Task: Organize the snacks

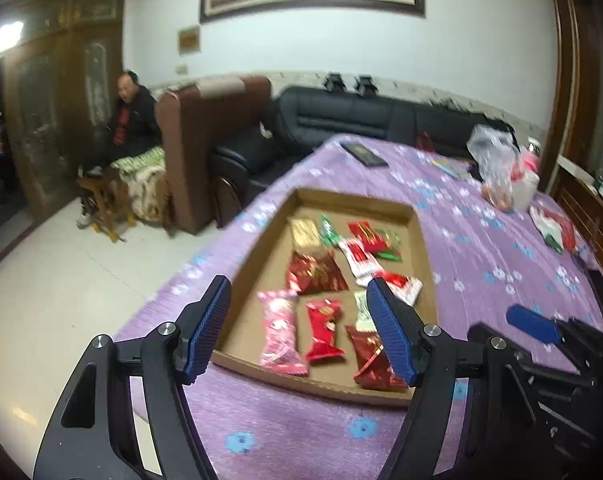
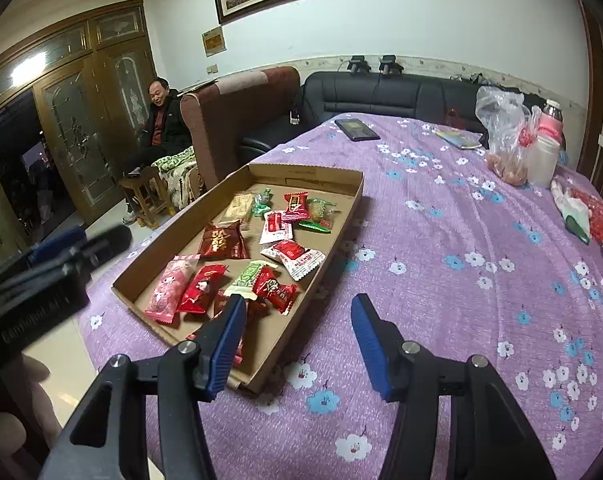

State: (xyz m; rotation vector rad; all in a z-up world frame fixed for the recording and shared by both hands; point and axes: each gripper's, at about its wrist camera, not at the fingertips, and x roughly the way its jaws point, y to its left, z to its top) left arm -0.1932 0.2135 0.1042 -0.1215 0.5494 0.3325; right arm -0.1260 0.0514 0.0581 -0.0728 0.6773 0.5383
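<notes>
Snacks (image 2: 289,254), about a dozen small wrapped packets, mostly red with some green, white and pink, lie scattered in one shallow cardboard tray (image 2: 343,216) on the purple flowered tablecloth (image 2: 441,264). Left gripper (image 1: 299,330) hangs apart above the tray; right gripper (image 2: 297,348) gapes empty at the tray's 5 o'clock.

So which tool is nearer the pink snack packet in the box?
Left. The left tool hangs open directly over the pink snack packet at the cardboard box's near end. The right tool, also open, sits off the box's near right corner, over the tablecloth.
</notes>
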